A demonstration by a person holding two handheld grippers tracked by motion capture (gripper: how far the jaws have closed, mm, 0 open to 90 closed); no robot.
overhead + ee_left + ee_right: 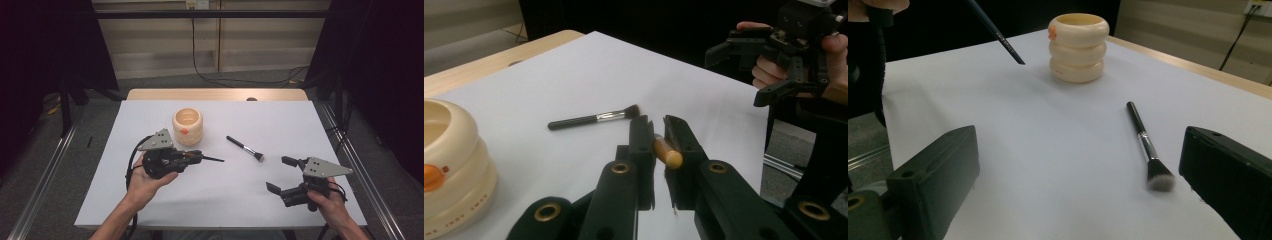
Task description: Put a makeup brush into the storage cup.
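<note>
Right gripper (283, 175) jaws wide, empty, near makeup brush (245, 148); left gripper (200, 157) jaws clamped on thin brush (667, 152).

Both forearms are bare, no sleeves in sight. The black plastic left gripper (200, 158) carries a grey three-cornered plate dotted with small dark holes, and a black cable loops from its body. The matching black right gripper (281, 174) has chunky square-ended fingers (933, 175); brass-coloured rings sit in the linkage joints of the left one.
</note>
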